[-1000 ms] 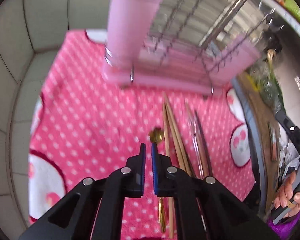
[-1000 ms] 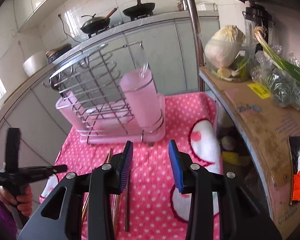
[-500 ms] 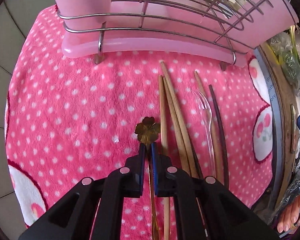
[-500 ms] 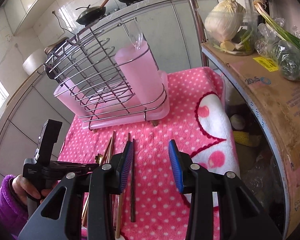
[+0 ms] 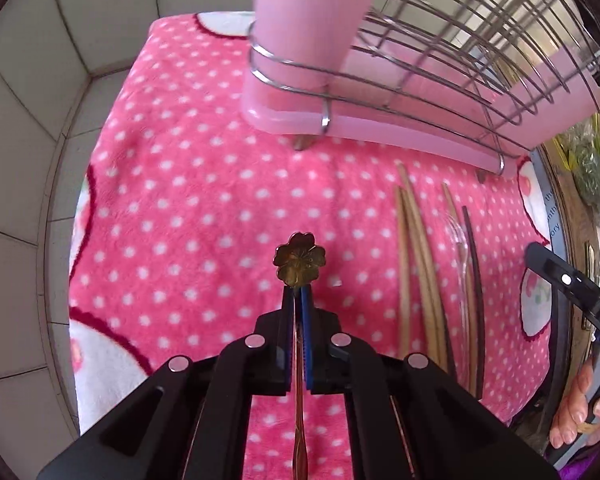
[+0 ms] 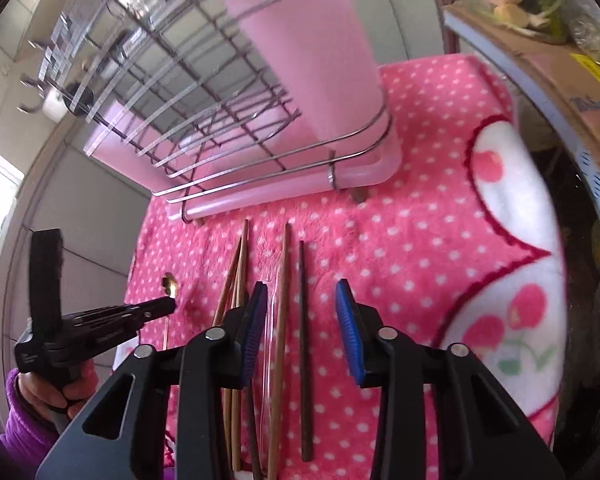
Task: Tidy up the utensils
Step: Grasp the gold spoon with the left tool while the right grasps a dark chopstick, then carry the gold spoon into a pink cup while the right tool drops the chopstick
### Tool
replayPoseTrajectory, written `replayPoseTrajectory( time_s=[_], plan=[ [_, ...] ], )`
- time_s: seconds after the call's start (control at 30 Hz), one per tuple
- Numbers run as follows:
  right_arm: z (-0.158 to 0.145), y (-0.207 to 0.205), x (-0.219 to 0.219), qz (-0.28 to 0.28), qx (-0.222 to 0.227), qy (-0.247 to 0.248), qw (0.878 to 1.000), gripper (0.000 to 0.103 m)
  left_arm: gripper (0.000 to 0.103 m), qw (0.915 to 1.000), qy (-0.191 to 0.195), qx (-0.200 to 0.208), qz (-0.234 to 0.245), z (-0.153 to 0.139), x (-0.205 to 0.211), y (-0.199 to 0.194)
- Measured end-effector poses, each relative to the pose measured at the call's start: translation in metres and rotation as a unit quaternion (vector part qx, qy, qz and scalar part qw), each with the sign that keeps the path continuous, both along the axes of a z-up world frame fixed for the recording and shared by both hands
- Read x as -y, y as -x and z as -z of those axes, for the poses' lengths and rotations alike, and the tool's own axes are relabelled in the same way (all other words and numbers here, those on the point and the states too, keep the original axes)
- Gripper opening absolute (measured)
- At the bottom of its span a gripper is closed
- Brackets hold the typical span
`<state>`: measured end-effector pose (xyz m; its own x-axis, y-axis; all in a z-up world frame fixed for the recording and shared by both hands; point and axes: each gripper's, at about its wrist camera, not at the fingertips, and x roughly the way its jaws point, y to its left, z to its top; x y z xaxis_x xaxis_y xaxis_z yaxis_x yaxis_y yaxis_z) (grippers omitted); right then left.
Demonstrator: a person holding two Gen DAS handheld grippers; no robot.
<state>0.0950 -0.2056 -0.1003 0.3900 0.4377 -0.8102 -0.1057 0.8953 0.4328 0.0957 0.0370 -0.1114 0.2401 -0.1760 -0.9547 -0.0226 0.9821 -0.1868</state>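
My left gripper [image 5: 299, 295] is shut on a gold spoon with a flower-shaped end [image 5: 300, 265] and holds it above the pink dotted towel [image 5: 188, 208]. The same gripper [image 6: 168, 305] and spoon [image 6: 169, 286] show at the left of the right wrist view. My right gripper [image 6: 302, 320] is open and empty, low over a row of wooden chopsticks [image 6: 282, 300], a clear plastic fork [image 6: 271, 320] and a dark chopstick [image 6: 303, 320]. These also lie at the right in the left wrist view [image 5: 414, 264]. The pink utensil cup [image 5: 312, 28] stands in the wire rack [image 5: 460, 60].
The rack's pink drip tray [image 6: 284, 188] stands at the back of the towel. A cardboard box [image 6: 540, 52] with vegetables is at the right. Grey tiled wall [image 5: 40, 80] borders the left. Bare towel lies to the left of the spoon.
My left gripper has lifted the gold spoon off the towel and swung left, away from the chopsticks. My right gripper has dropped lower and closer over the chopsticks, still open.
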Motion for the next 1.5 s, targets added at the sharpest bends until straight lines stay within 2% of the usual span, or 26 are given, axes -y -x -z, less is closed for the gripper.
replayPoseTrajectory(
  time_s=[0.13, 0.27, 0.43, 0.63, 0.73, 0.8, 0.93, 1.13, 1.23, 1.33, 1.5],
  plan=[
    [0.011, -0.022, -0.020, -0.004, -0.030, 0.039, 0.999, 0.019, 0.003, 0.9997, 0.018, -0.016, -0.010, 0.012, -0.020, -0.001],
    [0.018, -0.033, -0.033, -0.007, -0.052, 0.082, 0.995, 0.019, 0.003, 0.9996, 0.021, -0.019, 0.002, 0.011, -0.026, 0.002],
    [0.028, -0.039, -0.042, -0.010, -0.072, 0.104, 0.992, 0.019, 0.004, 0.9992, 0.020, -0.030, 0.017, 0.016, -0.013, -0.007],
    [0.032, -0.045, -0.055, -0.016, -0.067, 0.132, 0.989, 0.019, 0.005, 0.9980, 0.015, -0.055, 0.027, 0.018, -0.004, -0.021],
    [0.032, -0.044, -0.058, -0.017, -0.053, 0.141, 0.988, 0.009, 0.005, 0.9972, 0.012, -0.068, 0.027, 0.019, 0.001, -0.030],
    [0.033, -0.042, -0.054, -0.013, -0.051, 0.121, 0.991, 0.005, 0.005, 0.9973, 0.011, -0.068, 0.027, 0.019, 0.001, -0.032],
    [0.028, -0.033, -0.031, 0.003, -0.043, 0.079, 0.996, 0.005, 0.004, 0.9984, 0.014, -0.046, 0.030, 0.016, 0.000, -0.028],
    [0.010, -0.014, -0.002, 0.025, -0.002, 0.040, 0.999, 0.005, 0.003, 0.9986, 0.053, 0.005, -0.003, -0.005, -0.015, -0.009],
    [-0.006, -0.001, 0.006, 0.031, 0.033, 0.040, 0.998, 0.005, 0.003, 0.9965, 0.063, 0.053, -0.012, -0.026, -0.022, 0.004],
    [-0.027, 0.014, 0.013, 0.040, 0.075, 0.043, 0.995, 0.005, 0.003, 0.9922, 0.057, 0.110, -0.011, -0.048, -0.026, 0.018],
    [-0.054, 0.034, 0.027, 0.052, 0.122, 0.039, 0.990, 0.005, 0.003, 0.9799, 0.047, 0.194, -0.013, -0.083, -0.028, 0.043]
  ],
)
